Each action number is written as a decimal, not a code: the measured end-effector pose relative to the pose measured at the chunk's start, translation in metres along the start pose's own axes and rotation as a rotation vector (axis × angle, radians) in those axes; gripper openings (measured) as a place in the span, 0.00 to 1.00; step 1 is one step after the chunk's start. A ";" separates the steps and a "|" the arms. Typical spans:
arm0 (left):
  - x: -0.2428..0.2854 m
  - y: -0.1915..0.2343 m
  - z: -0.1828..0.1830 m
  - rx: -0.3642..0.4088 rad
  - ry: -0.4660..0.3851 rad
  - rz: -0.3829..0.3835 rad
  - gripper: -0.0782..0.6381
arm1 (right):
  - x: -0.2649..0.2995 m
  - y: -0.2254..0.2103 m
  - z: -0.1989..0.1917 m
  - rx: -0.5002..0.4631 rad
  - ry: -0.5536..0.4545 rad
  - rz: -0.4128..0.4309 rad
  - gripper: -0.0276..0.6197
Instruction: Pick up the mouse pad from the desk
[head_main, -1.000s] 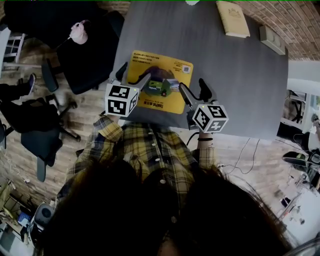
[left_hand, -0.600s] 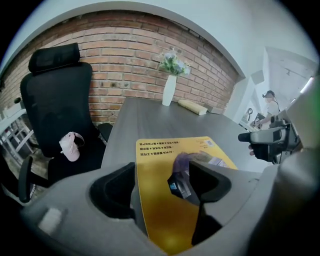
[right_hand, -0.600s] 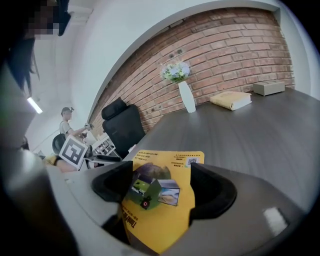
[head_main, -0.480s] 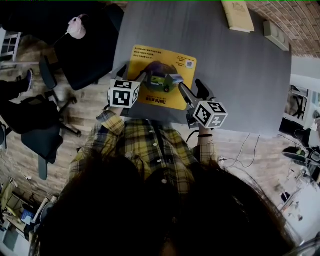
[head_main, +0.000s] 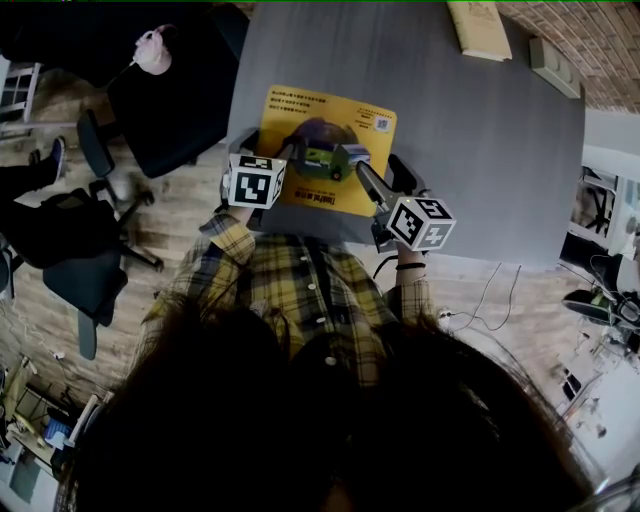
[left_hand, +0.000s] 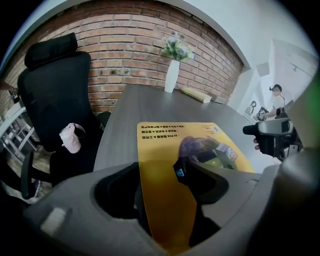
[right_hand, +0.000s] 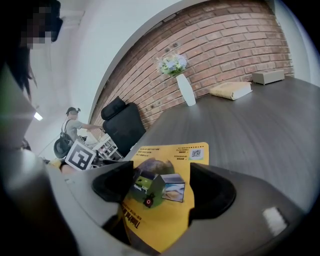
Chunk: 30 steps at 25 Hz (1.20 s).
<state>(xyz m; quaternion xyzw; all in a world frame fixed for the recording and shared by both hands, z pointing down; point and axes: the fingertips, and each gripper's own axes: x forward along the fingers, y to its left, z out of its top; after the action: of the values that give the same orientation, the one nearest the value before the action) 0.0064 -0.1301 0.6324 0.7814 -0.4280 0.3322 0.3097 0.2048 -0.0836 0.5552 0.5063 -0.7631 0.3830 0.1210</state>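
Note:
The yellow mouse pad (head_main: 322, 140) with a printed picture lies flat on the grey desk (head_main: 480, 170), close to its near edge. My left gripper (head_main: 270, 150) hangs over the pad's near left corner. In the left gripper view the pad (left_hand: 175, 145) runs between the jaws; they are closing, and the pads do not press on it. My left gripper (left_hand: 157, 177) tilts steeply down. My right gripper (head_main: 388, 180) is at the pad's near right corner, open. In the right gripper view the pad (right_hand: 170, 170) lies under my right gripper (right_hand: 162, 192).
A book (head_main: 478, 28) and a small box (head_main: 553, 68) lie at the desk's far right. A black office chair (head_main: 170, 100) with a pink thing (head_main: 152, 52) on it stands left of the desk. A white vase of flowers (left_hand: 171, 75) is at the far end.
Both grippers have come down toward the pad's near edge, the left one more. The left jaws now straddle the pad's corner and stand narrower.

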 end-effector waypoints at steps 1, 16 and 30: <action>0.000 0.002 0.000 0.011 0.002 0.015 0.52 | 0.000 0.000 0.000 0.001 0.000 0.000 0.59; 0.002 0.003 -0.001 0.057 0.022 0.074 0.49 | 0.003 -0.009 -0.011 0.034 0.044 -0.010 0.59; 0.002 0.004 -0.001 0.062 0.017 0.076 0.49 | 0.015 -0.040 -0.034 0.268 0.202 0.022 0.59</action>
<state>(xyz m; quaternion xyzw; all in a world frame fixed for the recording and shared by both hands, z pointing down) 0.0033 -0.1324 0.6355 0.7709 -0.4441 0.3636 0.2761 0.2253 -0.0772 0.6053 0.4686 -0.6946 0.5315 0.1244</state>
